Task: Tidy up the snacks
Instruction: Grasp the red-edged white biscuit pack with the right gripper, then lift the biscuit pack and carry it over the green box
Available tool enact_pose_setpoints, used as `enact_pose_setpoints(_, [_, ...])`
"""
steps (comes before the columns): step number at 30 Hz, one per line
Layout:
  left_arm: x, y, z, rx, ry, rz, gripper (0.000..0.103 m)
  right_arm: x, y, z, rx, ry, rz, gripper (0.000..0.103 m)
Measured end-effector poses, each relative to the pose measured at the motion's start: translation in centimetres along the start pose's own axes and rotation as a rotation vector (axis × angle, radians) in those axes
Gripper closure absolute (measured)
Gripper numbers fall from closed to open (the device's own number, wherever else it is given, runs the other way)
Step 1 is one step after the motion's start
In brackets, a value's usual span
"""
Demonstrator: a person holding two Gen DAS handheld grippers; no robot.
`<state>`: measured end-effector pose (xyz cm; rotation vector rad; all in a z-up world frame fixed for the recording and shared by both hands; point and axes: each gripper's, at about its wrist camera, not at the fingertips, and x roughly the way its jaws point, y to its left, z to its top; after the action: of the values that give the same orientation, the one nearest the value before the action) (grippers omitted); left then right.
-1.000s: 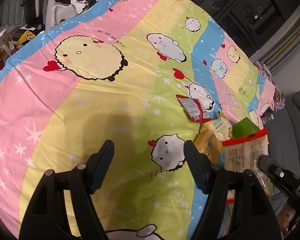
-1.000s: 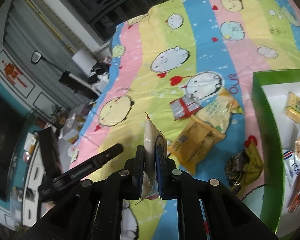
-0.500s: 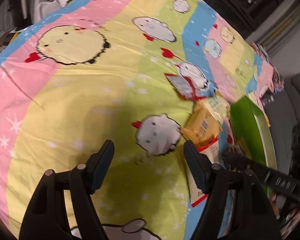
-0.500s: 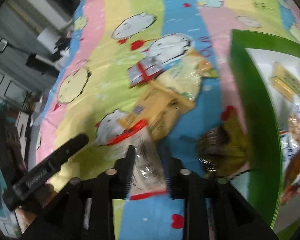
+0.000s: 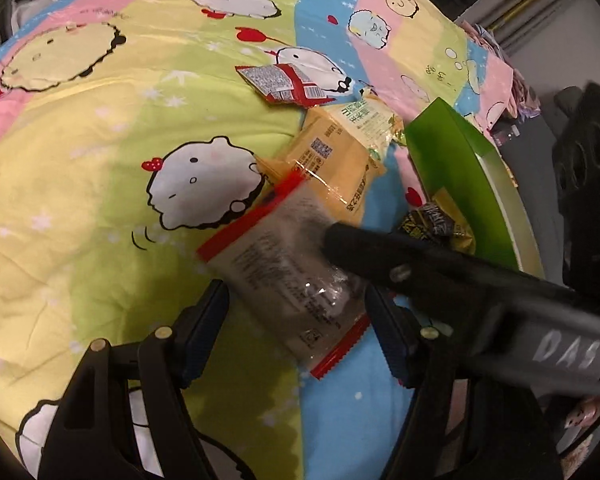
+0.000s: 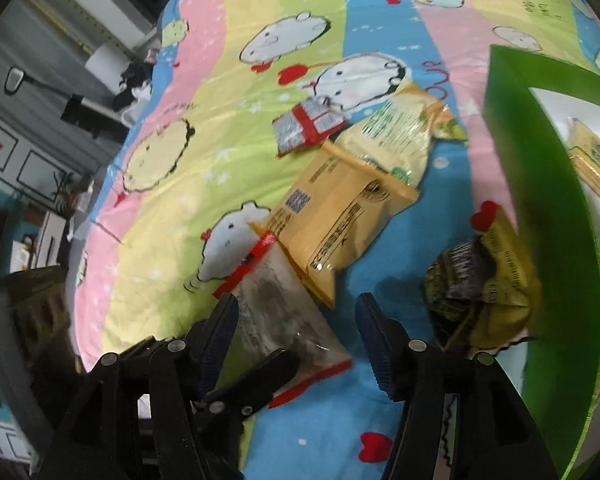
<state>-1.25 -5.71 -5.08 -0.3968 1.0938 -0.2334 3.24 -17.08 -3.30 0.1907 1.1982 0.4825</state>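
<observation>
In the left wrist view the left hand-held gripper (image 5: pixel 296 332) stands spread over a cartoon-print bedsheet (image 5: pixel 100 200). A clear packet (image 5: pixel 276 268) with red ends lies flat on the sheet, its near end between the two pads, and neither pad presses on it. A black finger of the right hand-held gripper (image 5: pixel 364 248) reaches in from the right and lies across the packet's far side. Beyond the packet is a yellow bag (image 5: pixel 332 164), its lower corner touching the packet's red top edge. A pale green-printed bag (image 5: pixel 364 120) overlaps the yellow bag's far end, and a small red and grey packet (image 5: pixel 284 84) lies just past that. To the right stands a green box (image 5: pixel 460 160), with a crumpled dark and yellow wrapper (image 5: pixel 440 228) against its wall.

In the right wrist view the right hand-held gripper (image 6: pixel 296 332) has just been opening and its jaws now stand apart. The clear packet (image 6: pixel 276 312) lies on the sheet (image 6: pixel 180 240) by the left pad, loose from both pads. A finger of the left hand-held gripper (image 6: pixel 256 376) crosses the packet's near end. The yellow bag (image 6: pixel 340 216) lies above it, then the pale bag (image 6: pixel 400 132) and the small red and grey packet (image 6: pixel 304 124). The crumpled wrapper (image 6: pixel 484 280) rests against the green box (image 6: pixel 540 220), which holds more snacks (image 6: pixel 592 156) on its white floor.
</observation>
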Motion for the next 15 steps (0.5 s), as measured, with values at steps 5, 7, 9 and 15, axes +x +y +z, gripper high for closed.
enact_pose_setpoints(5, [0.1, -0.1, -0.3, 0.005, -0.015, 0.018, 0.043, 1.7, 0.6, -0.3, -0.027, 0.04, 0.007, 0.041])
enact_pose_setpoints(7, [0.1, -0.3, -0.4, 0.017, -0.024, 0.029, 0.046, 2.3, 0.6, -0.4, -0.032, 0.052, -0.006, 0.041])
enact_pose_setpoints(9, [0.2, -0.5, -0.5, 0.023, -0.03, 0.03, 0.05, 2.5, 0.6, -0.5, -0.036, 0.052, -0.002, 0.041])
enact_pose_setpoints(15, [0.0, -0.9, -0.5, 0.043, -0.052, 0.022, 0.054, 2.4, 0.4, -0.7, -0.034, 0.044, 0.023, 0.042])
